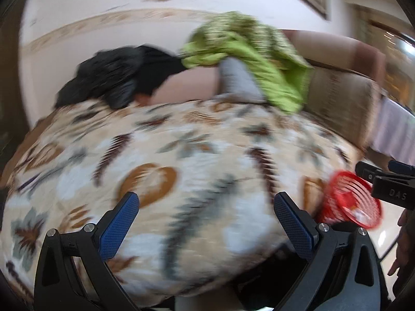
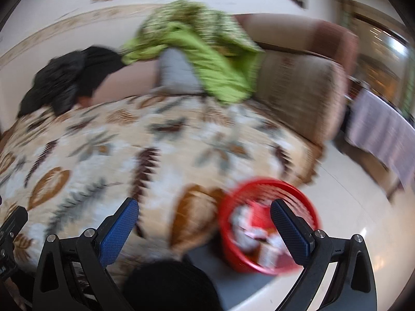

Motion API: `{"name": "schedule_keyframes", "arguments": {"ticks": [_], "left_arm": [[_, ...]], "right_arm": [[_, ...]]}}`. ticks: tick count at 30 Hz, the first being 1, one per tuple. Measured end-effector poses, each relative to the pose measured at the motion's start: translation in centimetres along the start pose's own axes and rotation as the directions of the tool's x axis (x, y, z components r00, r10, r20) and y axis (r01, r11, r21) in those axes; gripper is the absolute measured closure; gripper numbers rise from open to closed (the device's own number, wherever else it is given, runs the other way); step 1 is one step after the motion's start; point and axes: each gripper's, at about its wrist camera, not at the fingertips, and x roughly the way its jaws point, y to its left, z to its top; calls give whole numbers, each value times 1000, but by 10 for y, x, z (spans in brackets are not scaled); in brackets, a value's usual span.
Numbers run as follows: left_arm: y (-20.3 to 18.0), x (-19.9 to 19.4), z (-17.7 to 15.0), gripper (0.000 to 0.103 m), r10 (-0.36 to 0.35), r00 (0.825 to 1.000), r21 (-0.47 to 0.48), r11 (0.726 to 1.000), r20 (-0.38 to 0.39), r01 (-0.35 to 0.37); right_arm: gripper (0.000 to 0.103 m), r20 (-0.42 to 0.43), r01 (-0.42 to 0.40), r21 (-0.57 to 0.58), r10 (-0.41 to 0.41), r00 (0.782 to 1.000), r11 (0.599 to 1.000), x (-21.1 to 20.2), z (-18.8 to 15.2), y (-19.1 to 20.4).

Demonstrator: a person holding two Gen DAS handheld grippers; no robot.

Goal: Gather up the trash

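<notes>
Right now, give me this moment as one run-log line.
left gripper: open, empty | right gripper: open, empty | red basket: on floor beside sofa, holds trash | frames motion-blurred

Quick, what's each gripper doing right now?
Left gripper: jaws open, holding nothing.
Right gripper: jaws open, holding nothing.

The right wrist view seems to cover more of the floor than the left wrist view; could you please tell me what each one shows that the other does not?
Only the right wrist view looks into the red basket, showing whitish scraps inside, and shows a dark round thing at the bottom edge.

Only the left wrist view shows the right hand-held gripper beside the basket.

Both show the leaf-patterned sofa cover, green cloth, black cloth and open blue-padded fingers.
</notes>
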Motion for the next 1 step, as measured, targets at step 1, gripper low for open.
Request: {"name": "schedule_keyframes", "arguments": {"ticks": [1], "left_arm": [[13,8,3,0,40,999,-26,999,-20,-41]], "right_arm": [[1,-11,-32,-28,31,999,999,9,7,13]]}}
